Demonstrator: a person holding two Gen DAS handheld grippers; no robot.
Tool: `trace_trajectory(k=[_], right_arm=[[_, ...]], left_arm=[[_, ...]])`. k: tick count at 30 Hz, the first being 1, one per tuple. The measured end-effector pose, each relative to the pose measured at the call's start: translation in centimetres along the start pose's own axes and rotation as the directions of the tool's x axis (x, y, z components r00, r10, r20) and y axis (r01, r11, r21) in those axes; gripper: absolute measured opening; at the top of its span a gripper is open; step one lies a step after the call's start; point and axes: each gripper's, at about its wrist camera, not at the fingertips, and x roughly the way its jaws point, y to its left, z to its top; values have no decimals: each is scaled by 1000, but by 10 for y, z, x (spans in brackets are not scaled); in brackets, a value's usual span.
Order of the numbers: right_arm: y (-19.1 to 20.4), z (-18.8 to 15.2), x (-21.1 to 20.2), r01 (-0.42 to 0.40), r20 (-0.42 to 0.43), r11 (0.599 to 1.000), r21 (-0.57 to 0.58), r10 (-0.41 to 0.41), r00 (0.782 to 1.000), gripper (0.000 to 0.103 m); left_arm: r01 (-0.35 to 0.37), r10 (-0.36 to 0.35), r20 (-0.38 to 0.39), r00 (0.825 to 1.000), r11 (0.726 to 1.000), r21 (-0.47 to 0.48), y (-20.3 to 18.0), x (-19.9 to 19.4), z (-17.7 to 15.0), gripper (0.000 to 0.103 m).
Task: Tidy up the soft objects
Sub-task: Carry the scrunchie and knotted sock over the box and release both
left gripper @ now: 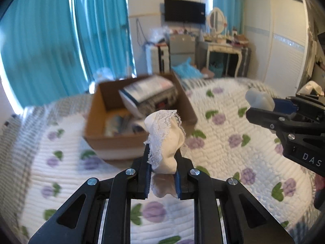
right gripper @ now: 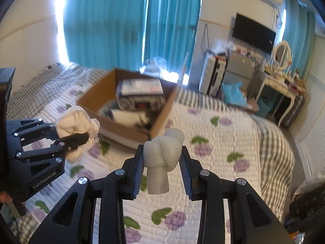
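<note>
Beyond the left gripper [left gripper: 162,162], only its view shows a wardrobe [left gripper: 274,36]

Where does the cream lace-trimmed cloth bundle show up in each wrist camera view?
Left wrist view: the cream lace-trimmed bundle sits bottom center, clamped in the left gripper.
Right wrist view: the same bundle is at the left edge, in that gripper seen from the side.
Shared landmark: the cardboard box on the floral quilt, behind the bundle.

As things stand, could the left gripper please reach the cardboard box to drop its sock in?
Probably yes: the left gripper, holding the lace-trimmed sock, faces the open cardboard box on the quilt, with nothing between them.
</note>
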Motion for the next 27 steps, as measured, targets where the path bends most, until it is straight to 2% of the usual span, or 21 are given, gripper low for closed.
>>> trace_trajectory(k=[7, 13, 19, 22, 23, 26, 27], right_arm=[[29, 44, -34, -12, 98, 998, -54, 17, 995, 33], [40, 74, -27, -38, 136, 997, -71, 48, 990, 33], [45, 88, 15, -70, 126, 995, -72, 79, 989, 33], [45, 87, 46, -78, 101, 994, -73, 86, 991, 33], [45, 86, 56, -79, 92, 994, -72, 86, 992, 33], [41, 82, 88, -88, 57, 994, -66, 92, 994, 33], [40, 81, 97, -92, 47, 994, -64, 95, 994, 33]], left_arm=[[-48, 46, 93, 995, 999, 20, 26, -34, 36, 18], [-100, 92, 112, 989, 993, 67, 44, -22, 61, 18], [-123, 118, 64, 991, 989, 83, 60, 35, 67, 18], [-103, 100, 53, 994, 993, 57, 70, 62, 64, 20], [-98, 95, 53, 994, 994, 50, 74, 73, 63, 25], [-73, 71, 47, 996, 996, 53, 78, 91, 59, 26], [-78, 76, 45, 996, 995, 62, 78, 98, 57, 39]])
